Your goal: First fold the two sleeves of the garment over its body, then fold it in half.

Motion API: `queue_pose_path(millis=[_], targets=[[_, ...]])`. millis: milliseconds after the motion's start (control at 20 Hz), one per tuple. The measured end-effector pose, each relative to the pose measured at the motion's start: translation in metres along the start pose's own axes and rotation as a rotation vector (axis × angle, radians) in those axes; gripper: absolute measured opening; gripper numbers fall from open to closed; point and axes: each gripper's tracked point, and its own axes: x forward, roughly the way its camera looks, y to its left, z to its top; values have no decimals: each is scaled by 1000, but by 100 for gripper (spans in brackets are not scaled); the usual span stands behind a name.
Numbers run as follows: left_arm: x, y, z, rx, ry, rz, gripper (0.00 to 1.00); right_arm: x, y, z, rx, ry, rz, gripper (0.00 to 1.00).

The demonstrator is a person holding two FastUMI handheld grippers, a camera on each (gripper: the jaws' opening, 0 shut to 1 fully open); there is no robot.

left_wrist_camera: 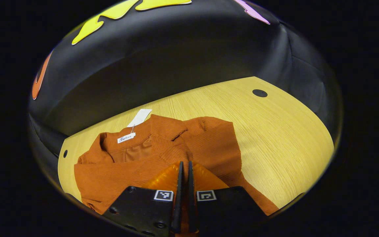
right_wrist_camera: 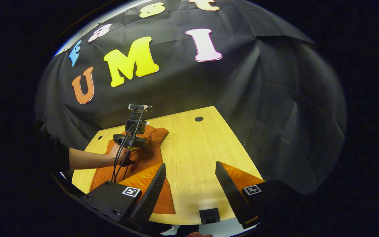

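Lying toward the table's (left_wrist_camera: 275,138) left edge, a rust-orange garment (left_wrist_camera: 163,154) rests with its collar and white hang tag (left_wrist_camera: 140,117) pointing at the far edge. The left tongs (left_wrist_camera: 184,168) sit over the cloth with fingers nearly pressed together; whether fabric is caught between them is hard to tell. In the right gripper view, a hand (right_wrist_camera: 115,157) holds those tongs above the garment, while the right tongs (right_wrist_camera: 189,172) hang spread wide over bare wood near the table's front edge.
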Motion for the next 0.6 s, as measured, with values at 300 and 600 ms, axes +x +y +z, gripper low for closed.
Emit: queue_pose_path(millis=[300,600], targets=[[-23,-7,7,-45,-41,-42,92,6,18,11,-36,-25,14,97],[-90,21,33,-144,-162,-46,98,17,64,29,-84,-75,79,97]])
